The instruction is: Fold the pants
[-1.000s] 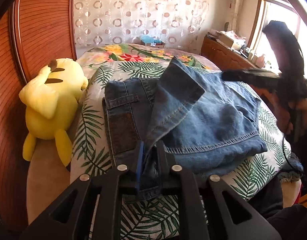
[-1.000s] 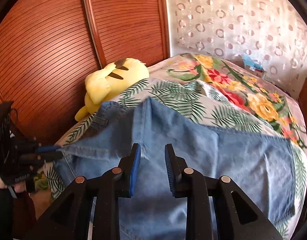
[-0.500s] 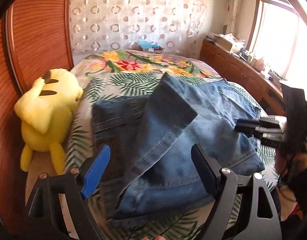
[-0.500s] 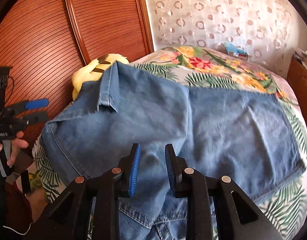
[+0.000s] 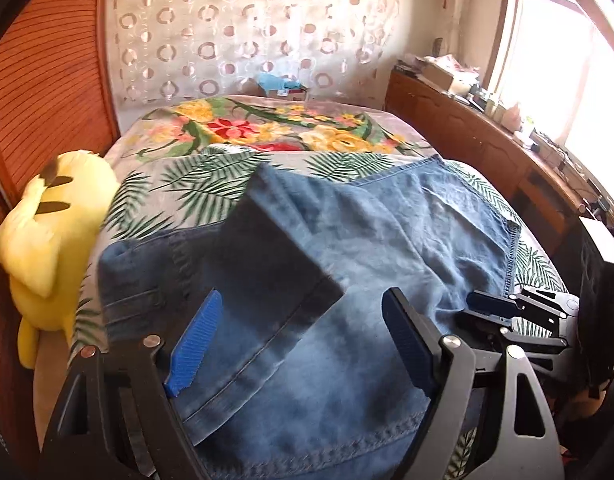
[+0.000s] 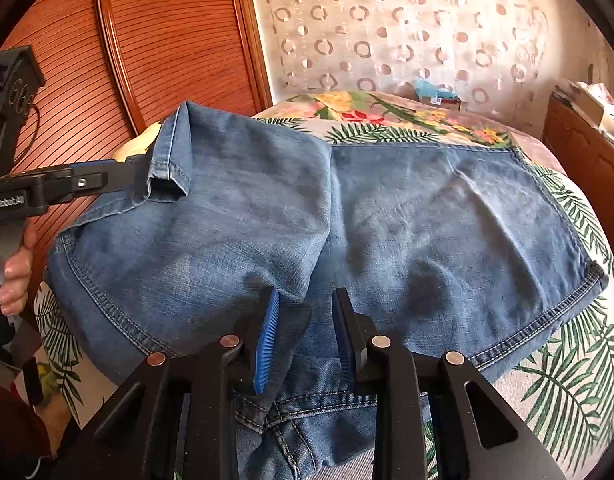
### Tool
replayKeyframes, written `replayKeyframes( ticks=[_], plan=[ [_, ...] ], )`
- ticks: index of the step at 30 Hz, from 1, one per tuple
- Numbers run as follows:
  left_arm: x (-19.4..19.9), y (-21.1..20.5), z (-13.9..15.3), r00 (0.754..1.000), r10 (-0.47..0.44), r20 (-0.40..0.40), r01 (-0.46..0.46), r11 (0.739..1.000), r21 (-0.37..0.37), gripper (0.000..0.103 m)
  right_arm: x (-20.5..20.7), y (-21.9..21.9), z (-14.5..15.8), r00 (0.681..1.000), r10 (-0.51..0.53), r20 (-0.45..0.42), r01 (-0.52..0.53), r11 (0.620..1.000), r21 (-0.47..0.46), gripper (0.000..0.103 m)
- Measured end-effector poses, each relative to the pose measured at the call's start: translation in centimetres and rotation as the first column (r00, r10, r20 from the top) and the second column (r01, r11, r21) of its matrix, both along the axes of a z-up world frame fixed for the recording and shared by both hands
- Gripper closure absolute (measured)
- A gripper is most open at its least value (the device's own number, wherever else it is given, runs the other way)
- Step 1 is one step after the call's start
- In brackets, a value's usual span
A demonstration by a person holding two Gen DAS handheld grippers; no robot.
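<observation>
Already the faded blue denim pants lie folded on the leaf-print bedspread, one cuff still rumpled; the left gripper gapes wide and empty, the right gripper narrow, holding nothing.

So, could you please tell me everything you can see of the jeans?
The jeans are faded blue denim with pale stitched hems, lying folded on the leaf-print bedspread. One leg is doubled back over the rest, its hem cuff raised at the far left. The waistband sits bunched beneath the right claw; the left claw is open above the cloth.
</observation>
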State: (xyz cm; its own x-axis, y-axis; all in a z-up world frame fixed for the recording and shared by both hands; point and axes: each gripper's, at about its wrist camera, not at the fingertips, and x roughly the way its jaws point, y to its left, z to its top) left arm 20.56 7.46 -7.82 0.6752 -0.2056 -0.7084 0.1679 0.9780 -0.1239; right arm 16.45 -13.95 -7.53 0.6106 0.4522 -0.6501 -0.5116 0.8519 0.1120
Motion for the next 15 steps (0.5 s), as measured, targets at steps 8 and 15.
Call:
replayKeyframes(
  ticks=[8,15],
  plan=[
    [1.9,-1.2,-1.0,0.999,-0.005,-0.046,0.009,0.996,0.086,0.072,-0.1,-0.7,0.1,1.0,-0.025,-0.001,0.025,1.0,0.012,0.074],
    [1.4,3.0,1.1,0.997,0.077,0.002,-0.076,0.991,0.111,0.091,0.2,-1.2,0.1,1.0,-0.024,-0.017,0.024,0.999,0.036,0.074]
  ],
)
